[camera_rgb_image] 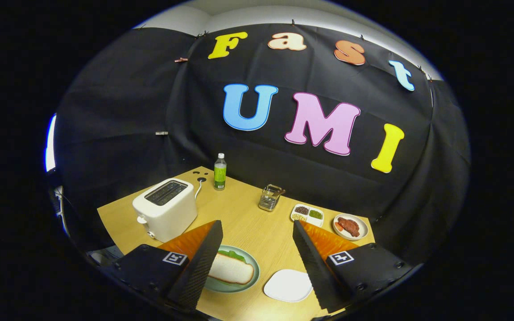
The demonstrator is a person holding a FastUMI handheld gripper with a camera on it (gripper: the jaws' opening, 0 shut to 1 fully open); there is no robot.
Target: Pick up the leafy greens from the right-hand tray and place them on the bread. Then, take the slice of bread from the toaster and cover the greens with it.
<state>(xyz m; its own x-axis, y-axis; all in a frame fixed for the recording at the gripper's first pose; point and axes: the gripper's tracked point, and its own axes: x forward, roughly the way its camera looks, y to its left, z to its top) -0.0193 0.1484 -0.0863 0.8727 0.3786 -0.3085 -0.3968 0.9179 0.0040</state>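
The slice of bread lies on a green plate between the two fingers, close to the left one, and a green leaf looks out from under its far edge. I judge that the greens are already covered, because the bread sits on top of them and the white tray just to the right of the plate is bare. Whether a second slice lies below, I cannot tell.

The gripper is wide open and holds nothing; its fingers stand well apart, high above the table. This height is probably for a free view of the whole work, or for moving away without touching the sandwich.

The white toaster stands beyond the left finger, and its slots look dark and empty, which agrees with a finished task. Its cable goes to the back of the table, where a bottle stands near the wall. More to the right stand a small metal holder, a divided dish with seeds and a small plate with meat, all well apart from the sandwich, so they do not disturb the hand.
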